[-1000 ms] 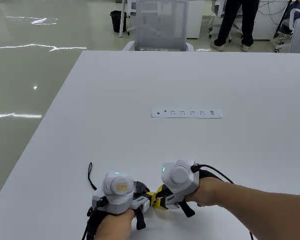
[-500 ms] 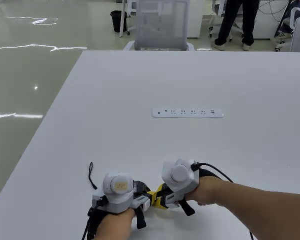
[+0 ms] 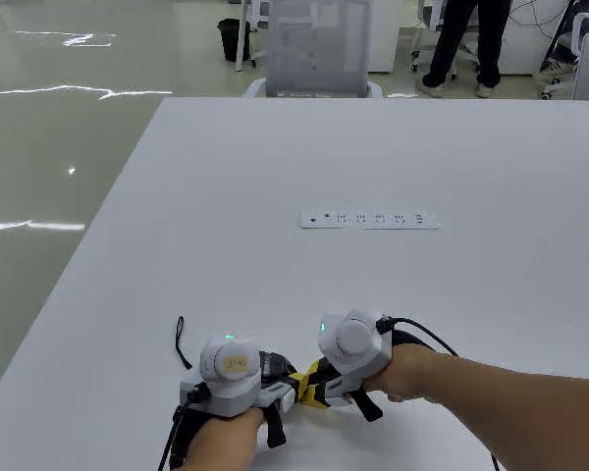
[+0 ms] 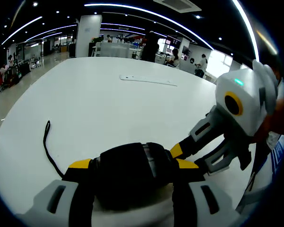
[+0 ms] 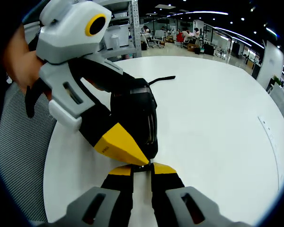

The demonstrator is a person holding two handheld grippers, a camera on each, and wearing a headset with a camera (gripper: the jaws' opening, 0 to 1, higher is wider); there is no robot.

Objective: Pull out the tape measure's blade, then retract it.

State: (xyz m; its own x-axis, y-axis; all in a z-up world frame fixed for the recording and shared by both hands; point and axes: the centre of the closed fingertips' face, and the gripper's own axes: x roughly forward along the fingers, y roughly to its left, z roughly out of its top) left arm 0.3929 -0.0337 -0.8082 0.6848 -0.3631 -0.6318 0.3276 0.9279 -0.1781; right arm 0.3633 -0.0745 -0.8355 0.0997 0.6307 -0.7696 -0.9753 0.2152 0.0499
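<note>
Tape measure (image 5: 135,113) is being held at the counter (image 3: 275,177), well apart from the power strip (image 3: 369,220), on its near side; its black case is being clenched by the fingers of the left gripper (image 4: 133,165); the fingers of the right gripper (image 5: 142,169) are being pressed together at the case's mouth, though whether on the blade's hook cannot be told. Risks being judged: the hook being lost from a thin pinch during the pull; the blade being whipped back if released freely. Both grippers are being held low and angled tip to tip, nearer than the strip.
</note>
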